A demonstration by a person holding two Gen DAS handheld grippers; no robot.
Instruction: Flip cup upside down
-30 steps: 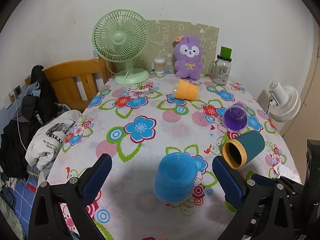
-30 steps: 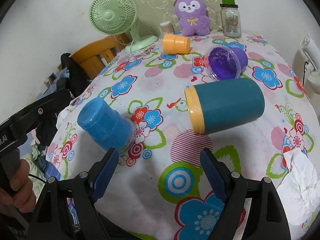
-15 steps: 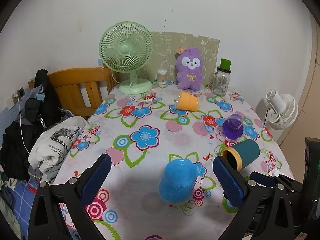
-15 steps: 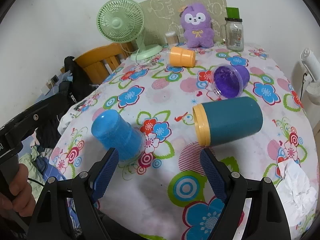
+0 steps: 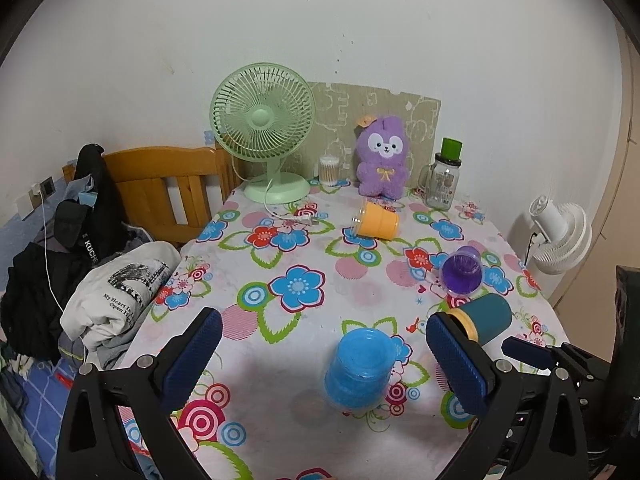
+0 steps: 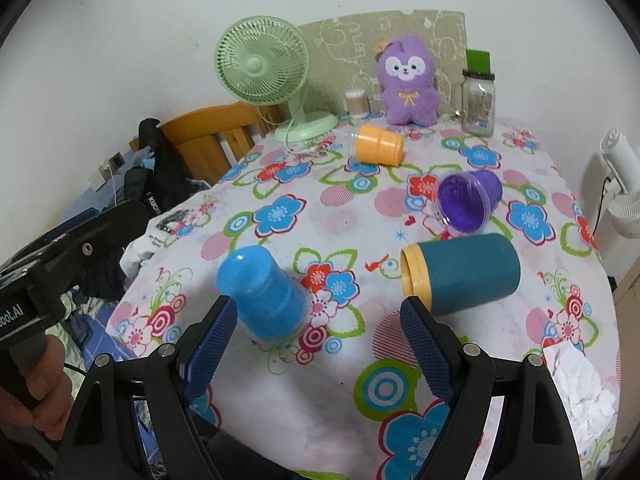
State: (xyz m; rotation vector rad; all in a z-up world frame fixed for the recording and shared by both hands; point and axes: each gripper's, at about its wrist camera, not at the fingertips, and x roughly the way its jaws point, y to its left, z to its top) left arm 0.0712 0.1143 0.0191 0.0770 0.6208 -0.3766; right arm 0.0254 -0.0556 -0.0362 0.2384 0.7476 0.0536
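Observation:
A blue cup [image 5: 360, 366] [image 6: 264, 292] stands upside down near the front of the flowered table [image 5: 304, 320]. A teal cup with a yellow rim [image 5: 486, 318] [image 6: 464, 278] lies on its side to its right. A purple cup [image 5: 462, 270] [image 6: 468, 200] and an orange cup [image 5: 378, 222] [image 6: 378, 145] lie on their sides farther back. My left gripper [image 5: 318, 354] is open and empty, above and in front of the blue cup. My right gripper [image 6: 318, 334] is open and empty, between the blue and teal cups.
A green fan [image 5: 264, 128], a purple plush toy [image 5: 384, 156], a glass jar with a green lid [image 5: 442, 176] and a cotton swab jar [image 5: 329, 168] stand at the back. A wooden chair [image 5: 160, 188] with clothes stands left. Crumpled tissue [image 6: 576, 388] lies front right.
Both grippers have pulled back and up from the table. The blue cup stays upside down. The cups look smaller and farther away.

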